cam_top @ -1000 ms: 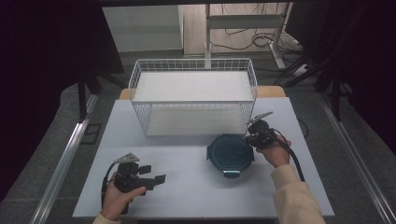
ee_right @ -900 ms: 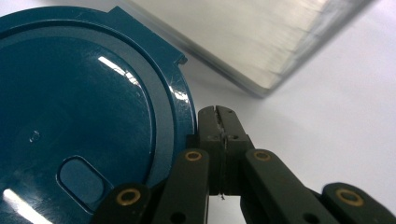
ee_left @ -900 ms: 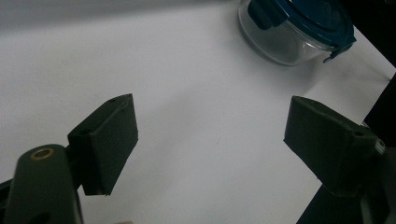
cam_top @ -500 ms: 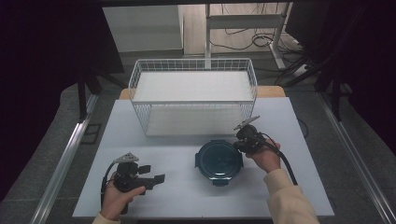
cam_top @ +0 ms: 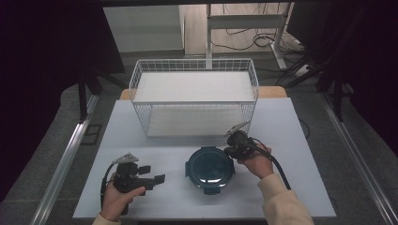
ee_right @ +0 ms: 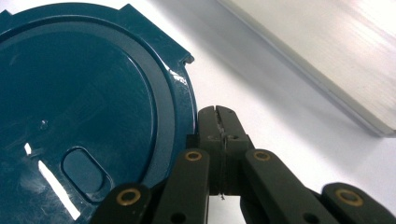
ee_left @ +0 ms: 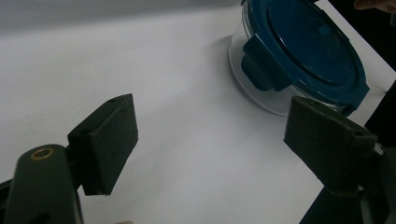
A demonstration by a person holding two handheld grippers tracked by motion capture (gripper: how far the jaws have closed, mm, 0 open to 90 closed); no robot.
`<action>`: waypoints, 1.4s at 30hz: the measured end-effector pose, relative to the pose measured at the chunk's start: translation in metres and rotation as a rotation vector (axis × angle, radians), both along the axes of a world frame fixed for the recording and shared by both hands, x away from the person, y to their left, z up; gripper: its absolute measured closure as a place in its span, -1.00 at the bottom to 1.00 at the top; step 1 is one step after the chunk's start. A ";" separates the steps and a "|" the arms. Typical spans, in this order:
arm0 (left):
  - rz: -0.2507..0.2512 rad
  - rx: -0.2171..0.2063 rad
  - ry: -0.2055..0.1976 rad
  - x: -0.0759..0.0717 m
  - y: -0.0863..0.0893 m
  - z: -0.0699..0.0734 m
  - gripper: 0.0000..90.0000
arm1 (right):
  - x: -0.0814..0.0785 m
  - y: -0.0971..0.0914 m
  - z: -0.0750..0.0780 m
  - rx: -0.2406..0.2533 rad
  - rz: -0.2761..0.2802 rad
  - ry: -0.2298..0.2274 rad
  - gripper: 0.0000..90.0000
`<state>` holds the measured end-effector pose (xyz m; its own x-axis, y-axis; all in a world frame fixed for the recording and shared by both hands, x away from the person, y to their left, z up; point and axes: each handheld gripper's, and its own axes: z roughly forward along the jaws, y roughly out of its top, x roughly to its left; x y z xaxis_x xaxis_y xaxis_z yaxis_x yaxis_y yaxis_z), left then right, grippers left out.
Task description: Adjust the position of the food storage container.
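A round clear-glass container with a dark teal snap-lock lid [cam_top: 210, 168] is seen on the white table [cam_top: 300, 140], near the middle of its front edge. The right gripper [cam_top: 233, 151] is held against the container's right rim; in the right gripper view its two black jaws are pressed flat together with nothing visibly between them, their tips [ee_right: 219, 122] just beside the lid's edge. From this it is judged that the closed jaws are being used as a pusher, so that the container is slid across the table rather than lifted, though contact with the rim cannot be made out for certain.

The left gripper [cam_top: 152, 174] is held low near the front left corner of the table, pointed towards the container. Its jaws are spread wide and nothing is held in them; in the left gripper view the container [ee_left: 299, 51] is seen beyond and to one side of the gap, well apart. It appears to be kept ready to receive or steady the container.

A white wire basket with a pale flat base [cam_top: 195, 101] is placed at the table's rear edge, behind the container. The stretch of table between the two grippers is bare, so a sideways slide is unobstructed; only the basket's front wall is considered a possible obstacle to any push towards the rear.
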<state>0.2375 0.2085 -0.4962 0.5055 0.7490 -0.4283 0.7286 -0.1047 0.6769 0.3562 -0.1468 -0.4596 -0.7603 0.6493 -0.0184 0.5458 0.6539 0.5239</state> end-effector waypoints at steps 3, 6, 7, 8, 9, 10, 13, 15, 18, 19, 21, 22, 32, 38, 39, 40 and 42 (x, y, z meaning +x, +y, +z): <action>-0.001 -0.001 0.002 0.000 -0.001 0.000 -0.62 | -0.004 0.002 0.000 -0.003 0.004 -0.001 1.00; -0.006 0.002 0.001 0.000 -0.001 0.000 -0.62 | -0.007 0.003 -0.001 0.003 0.007 0.000 1.00; -0.006 0.001 0.001 0.000 -0.001 0.000 -0.62 | -0.008 0.003 -0.001 0.006 0.007 0.003 1.00; -0.006 0.001 0.000 0.000 -0.002 0.000 -0.62 | -0.010 0.002 -0.001 0.011 0.009 0.005 1.00; -0.006 0.000 0.001 0.000 -0.002 0.000 -0.62 | -0.010 0.002 -0.001 0.011 0.009 0.005 1.00; -0.007 -0.002 0.002 0.000 -0.002 0.000 -0.62 | -0.011 0.002 -0.001 0.013 0.008 0.005 1.00; -0.008 -0.005 0.002 -0.001 -0.002 0.000 -0.62 | -0.013 0.003 -0.001 0.021 0.007 0.013 1.00; -0.010 -0.007 -0.001 -0.001 -0.002 0.000 -0.62 | -0.013 0.002 -0.002 0.026 0.010 0.012 0.99; -0.009 -0.006 -0.004 -0.001 -0.002 0.000 -0.62 | -0.014 0.000 0.001 0.056 0.007 -0.075 0.99; -0.008 -0.004 -0.007 -0.002 -0.003 0.001 -0.62 | -0.014 -0.004 0.007 0.082 -0.042 -0.137 0.99; -0.008 -0.004 -0.014 -0.002 -0.002 0.002 -0.62 | -0.014 -0.008 0.009 0.110 -0.045 -0.122 0.99; -0.005 -0.006 -0.020 -0.003 -0.002 0.003 -0.62 | -0.016 -0.012 0.013 0.149 -0.048 -0.110 0.99; 0.022 -0.011 -0.051 -0.005 0.002 0.007 -0.61 | -0.069 -0.064 0.014 0.291 -0.078 -0.168 0.61; 0.032 -0.010 -0.073 -0.008 -0.003 0.007 -0.61 | -0.094 -0.094 0.001 0.408 -0.160 -0.176 -0.22; 0.035 -0.006 -0.083 -0.009 -0.003 0.008 -0.60 | -0.095 -0.100 0.000 0.449 -0.176 -0.164 -0.26; 0.041 -0.007 -0.098 -0.010 -0.004 0.010 -0.60 | -0.095 -0.102 -0.001 0.473 -0.180 -0.151 -0.30; 0.040 -0.016 -0.112 -0.011 -0.003 0.013 -0.60 | -0.095 -0.105 -0.004 0.501 -0.198 -0.130 -0.36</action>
